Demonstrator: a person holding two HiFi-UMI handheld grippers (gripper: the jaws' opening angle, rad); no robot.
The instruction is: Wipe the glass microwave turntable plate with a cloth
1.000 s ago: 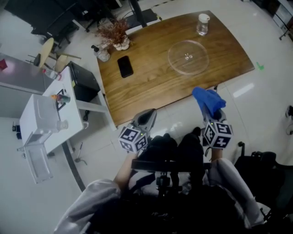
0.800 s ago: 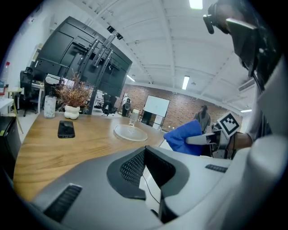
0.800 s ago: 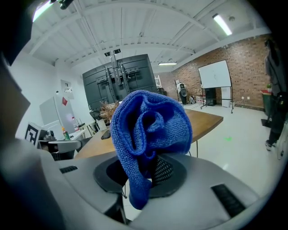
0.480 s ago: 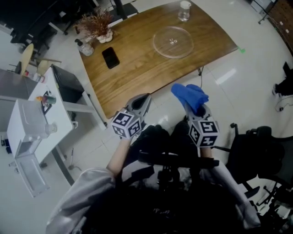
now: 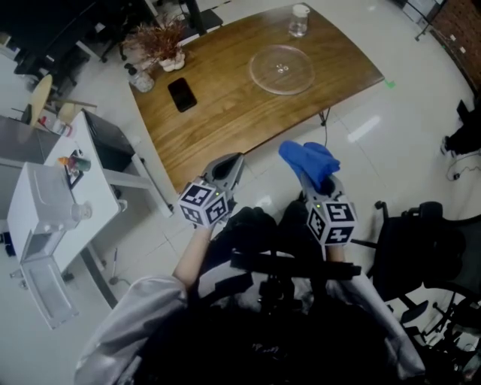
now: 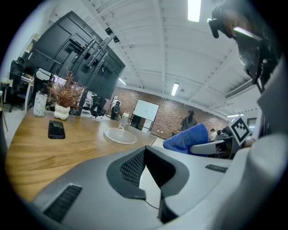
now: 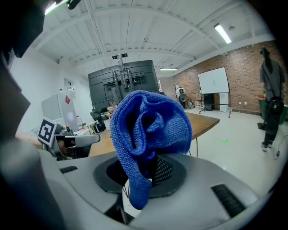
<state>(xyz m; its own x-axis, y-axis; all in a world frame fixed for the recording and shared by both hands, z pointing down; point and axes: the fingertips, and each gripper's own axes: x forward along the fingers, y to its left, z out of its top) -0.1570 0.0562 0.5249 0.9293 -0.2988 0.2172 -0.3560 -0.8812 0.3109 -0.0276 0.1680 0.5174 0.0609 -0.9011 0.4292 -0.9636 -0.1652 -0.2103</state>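
The clear glass turntable plate [image 5: 282, 69] lies on the far right part of the wooden table [image 5: 225, 113]; the left gripper view shows the plate [image 6: 119, 136] flat on the tabletop ahead. My right gripper [image 5: 316, 179] is shut on a bunched blue cloth [image 5: 308, 160], held over the floor short of the table's near edge. In the right gripper view the cloth [image 7: 148, 123] rises from the jaws and fills the centre. My left gripper [image 5: 228, 167] hangs beside it, also short of the table, with its jaws [image 6: 145, 150] shut on nothing.
On the table stand a black phone [image 5: 183, 94], a dried plant in a white pot [image 5: 159, 41], a small bottle [image 5: 140, 77] and a glass jar [image 5: 298, 20] behind the plate. A white cabinet [image 5: 45, 199] stands at left, a black chair [image 5: 428, 248] at right.
The view has swung, so the table and plate sit higher and further left in the picture. Both grippers stay close to the body, and the cloth is still held.
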